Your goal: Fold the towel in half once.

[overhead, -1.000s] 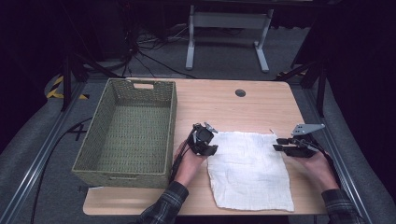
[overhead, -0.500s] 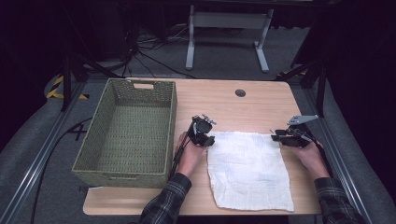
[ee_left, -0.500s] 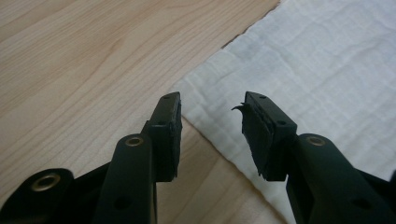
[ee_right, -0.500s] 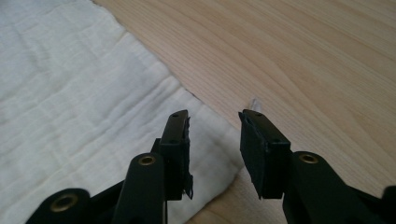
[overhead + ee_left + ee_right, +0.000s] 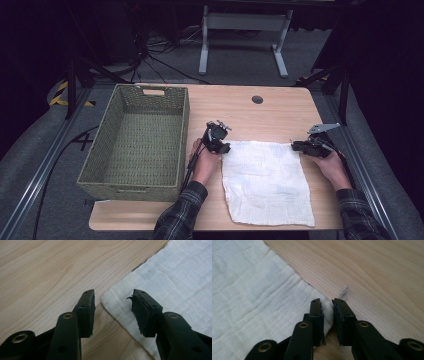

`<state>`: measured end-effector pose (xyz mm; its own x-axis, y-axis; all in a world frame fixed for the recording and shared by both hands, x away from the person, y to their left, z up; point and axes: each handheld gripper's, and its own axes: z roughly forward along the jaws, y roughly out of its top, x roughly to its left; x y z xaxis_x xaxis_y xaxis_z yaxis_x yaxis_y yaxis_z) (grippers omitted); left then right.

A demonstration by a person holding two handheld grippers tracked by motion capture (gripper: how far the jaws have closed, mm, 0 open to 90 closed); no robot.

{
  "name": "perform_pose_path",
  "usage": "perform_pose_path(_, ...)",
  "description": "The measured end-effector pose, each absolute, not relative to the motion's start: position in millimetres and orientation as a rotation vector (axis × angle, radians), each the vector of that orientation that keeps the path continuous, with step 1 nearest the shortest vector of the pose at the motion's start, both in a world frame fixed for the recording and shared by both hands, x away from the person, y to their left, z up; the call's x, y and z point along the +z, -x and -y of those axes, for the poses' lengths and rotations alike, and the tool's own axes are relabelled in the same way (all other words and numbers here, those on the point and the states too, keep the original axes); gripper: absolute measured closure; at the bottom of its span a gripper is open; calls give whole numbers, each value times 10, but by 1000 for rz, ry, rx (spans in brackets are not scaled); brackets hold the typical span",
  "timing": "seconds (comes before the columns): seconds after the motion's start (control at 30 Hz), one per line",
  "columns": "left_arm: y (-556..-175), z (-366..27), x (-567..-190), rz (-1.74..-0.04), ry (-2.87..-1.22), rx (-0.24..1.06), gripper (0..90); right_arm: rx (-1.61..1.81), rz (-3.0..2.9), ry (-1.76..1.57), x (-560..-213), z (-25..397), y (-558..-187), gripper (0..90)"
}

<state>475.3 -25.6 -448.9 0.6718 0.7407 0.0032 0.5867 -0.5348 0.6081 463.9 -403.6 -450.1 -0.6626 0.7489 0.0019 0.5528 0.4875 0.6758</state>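
Both grippers have come forward over the last second, from beside the cloth (image 5: 265,181) to its two far corners. The white cloth lies flat on the table (image 5: 240,107), just right of the woven basket (image 5: 135,140), its near edge toward 6 o'clock and its far edge toward 12.

The right gripper (image 5: 304,147) has moved in from the 3 o'clock side to the far right corner. In the right gripper view its jaws are nearly closed, with a fold of that corner pinched between them (image 5: 327,312); a small tag (image 5: 343,291) sticks up just beyond the corner. I judge the grip to be taken, or very nearly so.

The left gripper (image 5: 223,146) has slid toward 12 o'clock to the far left corner. In the left gripper view it is wide open (image 5: 113,307): one jaw stands over bare wood, the other over the cloth, and the rounded corner (image 5: 112,298) lies between them, not yet held.

So the work looks to be at the grasping step: one corner secured, the other bracketed. The left jaws need to close on their corner before any lift or fold toward 6 o'clock, or the cloth will drag unevenly.
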Motion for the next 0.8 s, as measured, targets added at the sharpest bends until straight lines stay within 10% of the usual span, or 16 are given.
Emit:
perform_pose_path(0.47,-4744,288,-4520,-980,-2315,300,831,938,-2459,-1087,-4489,3999,-4619,855)
perform_pose_path(0.8,-4696,248,-4410,-1004,-2250,306,868,977,-2408,-1068,-4394,4018,-4596,864)
